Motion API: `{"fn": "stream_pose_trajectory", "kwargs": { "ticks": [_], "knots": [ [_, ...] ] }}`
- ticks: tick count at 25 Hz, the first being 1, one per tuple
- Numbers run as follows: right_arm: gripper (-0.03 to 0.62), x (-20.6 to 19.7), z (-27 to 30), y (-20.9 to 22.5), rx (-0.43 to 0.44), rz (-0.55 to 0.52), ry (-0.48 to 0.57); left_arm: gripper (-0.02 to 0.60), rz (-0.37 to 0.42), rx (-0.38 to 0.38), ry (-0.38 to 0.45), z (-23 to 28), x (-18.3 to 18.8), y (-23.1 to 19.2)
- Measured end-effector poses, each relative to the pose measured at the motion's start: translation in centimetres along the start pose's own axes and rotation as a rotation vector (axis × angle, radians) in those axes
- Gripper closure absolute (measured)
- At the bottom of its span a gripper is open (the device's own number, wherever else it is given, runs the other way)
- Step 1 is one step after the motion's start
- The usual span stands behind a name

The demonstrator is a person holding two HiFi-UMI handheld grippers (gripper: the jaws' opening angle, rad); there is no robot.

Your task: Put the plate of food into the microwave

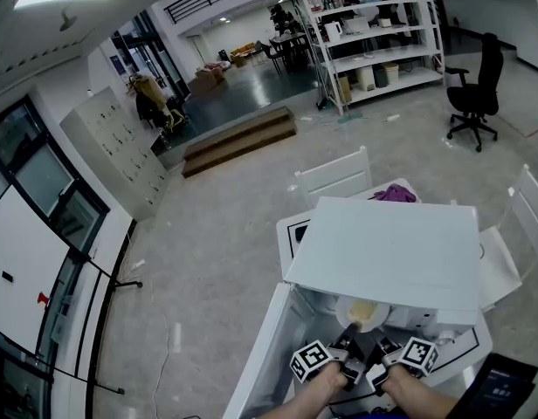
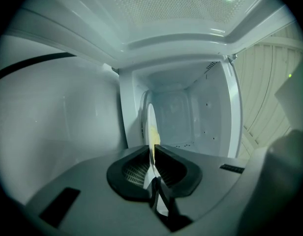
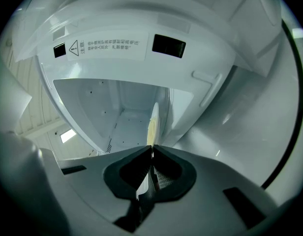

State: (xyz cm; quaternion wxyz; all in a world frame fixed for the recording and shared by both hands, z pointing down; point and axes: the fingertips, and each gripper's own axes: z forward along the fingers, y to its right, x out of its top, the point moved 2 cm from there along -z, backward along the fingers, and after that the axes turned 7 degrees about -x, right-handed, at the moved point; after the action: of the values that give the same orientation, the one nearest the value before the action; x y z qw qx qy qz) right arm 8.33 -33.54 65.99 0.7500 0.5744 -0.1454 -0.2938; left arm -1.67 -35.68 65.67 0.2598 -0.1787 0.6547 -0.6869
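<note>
Head view, with both gripper views. Two hands, left (image 1: 328,382) and right (image 1: 407,393), reach forward side by side from the lower edge of the head view. Each holds one gripper, and the two converge at the front of the single microwave (image 1: 382,251). The left gripper (image 1: 349,350) and the right gripper (image 1: 384,353) lie close together, their marker cubes turned outward to either side.

One plate (image 1: 363,312) is shown, white, carrying one pale yellow portion of food (image 1: 362,311). It sits at the open mouth of the microwave, just under the front edge of the casing top. The microwave door (image 1: 256,365) is swung open to the left.

In the left gripper view the plate (image 2: 150,124) appears edge-on. The jaws of the left gripper (image 2: 153,150) are clenched on its near rim, and the white cavity (image 2: 191,112) lies beyond. The right gripper view shows the same. The jaws of the right gripper (image 3: 151,149) grasp the rim of the plate (image 3: 154,119), with the food (image 3: 150,130) just past the jaw tips and a printed warning label (image 3: 105,48) above the cavity. Whether the plate rests on the cavity floor cannot be told.

The microwave stands on a white tabletop (image 1: 293,230). Two white chairs are set at the tabletop, one at the far side (image 1: 334,175) and one at the right (image 1: 524,221). One black office chair (image 1: 479,85) stands well apart, near a shelf (image 1: 374,33).
</note>
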Motion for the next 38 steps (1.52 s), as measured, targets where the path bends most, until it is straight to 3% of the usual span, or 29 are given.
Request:
{"fn": "stream_pose_trajectory", "kwargs": {
  "ticks": [10, 28, 38],
  "knots": [
    [0.582, 0.4, 0.6, -0.2, 0.002, 0.008, 0.025, 0.565, 0.021, -0.008, -0.057, 0.0, 0.1, 0.0],
    [0.582, 0.8, 0.8, -0.8, 0.007, -0.018, 0.017, 0.565, 0.02, 0.008, -0.072, 2.1, 0.7, -0.4],
    [0.581, 0.4, 1.0, -0.9, 0.008, -0.041, 0.003, 0.563, 0.095, -0.007, -0.102, 2.3, 0.8, -0.5]
  ]
}}
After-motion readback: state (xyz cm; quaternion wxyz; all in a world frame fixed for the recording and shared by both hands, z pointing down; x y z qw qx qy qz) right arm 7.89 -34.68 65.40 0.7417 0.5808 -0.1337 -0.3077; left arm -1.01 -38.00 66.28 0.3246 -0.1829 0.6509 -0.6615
